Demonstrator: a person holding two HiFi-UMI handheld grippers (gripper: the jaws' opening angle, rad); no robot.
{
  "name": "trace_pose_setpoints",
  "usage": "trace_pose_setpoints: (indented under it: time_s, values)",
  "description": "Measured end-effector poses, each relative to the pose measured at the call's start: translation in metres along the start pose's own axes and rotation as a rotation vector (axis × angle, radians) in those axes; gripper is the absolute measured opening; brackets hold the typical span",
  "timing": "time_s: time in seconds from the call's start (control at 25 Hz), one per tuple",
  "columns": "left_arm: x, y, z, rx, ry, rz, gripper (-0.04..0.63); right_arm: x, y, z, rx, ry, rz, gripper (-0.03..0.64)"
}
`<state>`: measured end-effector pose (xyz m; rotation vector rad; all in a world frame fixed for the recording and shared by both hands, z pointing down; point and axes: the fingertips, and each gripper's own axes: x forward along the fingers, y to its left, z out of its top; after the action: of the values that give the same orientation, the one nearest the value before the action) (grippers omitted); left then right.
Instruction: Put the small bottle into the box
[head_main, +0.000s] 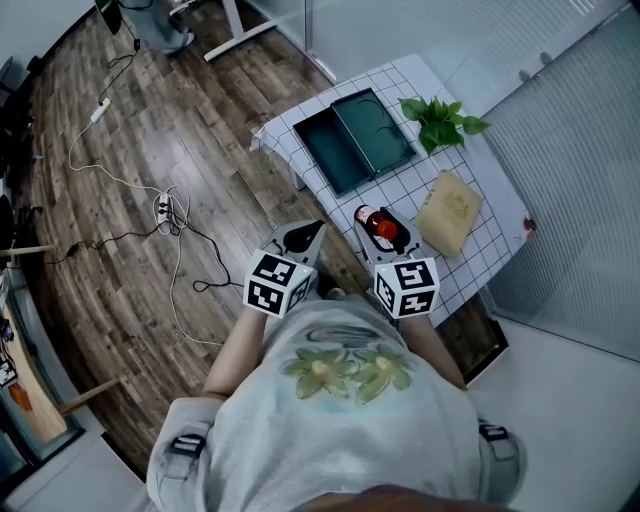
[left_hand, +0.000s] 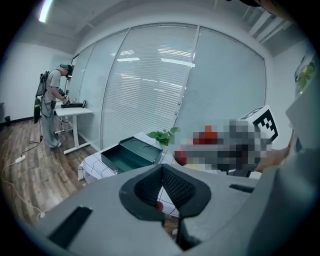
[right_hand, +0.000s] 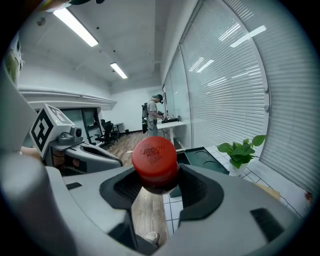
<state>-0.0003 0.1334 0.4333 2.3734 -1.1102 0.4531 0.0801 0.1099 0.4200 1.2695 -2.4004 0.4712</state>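
Observation:
A small bottle (head_main: 379, 226) with a red cap (right_hand: 154, 159) is held over the near edge of the table, my right gripper (head_main: 376, 218) shut on it. The cap fills the space between the jaws in the right gripper view. The dark green box (head_main: 355, 140) lies open on the white checked tablecloth (head_main: 400, 190), beyond both grippers; it also shows in the left gripper view (left_hand: 131, 152) and the right gripper view (right_hand: 202, 157). My left gripper (head_main: 310, 234) hangs off the table's left edge above the floor, shut, with nothing between its pads (left_hand: 175, 186).
A potted green plant (head_main: 440, 120) stands at the table's far right corner, and a tan packet (head_main: 448, 212) lies right of the bottle. Cables and a power strip (head_main: 163, 208) trail over the wooden floor. A person (left_hand: 51, 107) stands at a distant white desk. Glass walls with blinds are close behind the table.

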Motion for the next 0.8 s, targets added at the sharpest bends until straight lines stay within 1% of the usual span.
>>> trace_pose_setpoints:
  time_s: [0.36, 0.8]
  values:
    - [0.008, 0.025, 0.001, -0.006, 0.025, -0.037, 0.005, 0.024, -0.006, 0.014, 0.015, -0.003, -0.037, 0.217]
    - [0.011, 0.055, 0.007, 0.007, 0.043, -0.087, 0.005, 0.05, -0.006, 0.016, 0.048, 0.014, -0.094, 0.218]
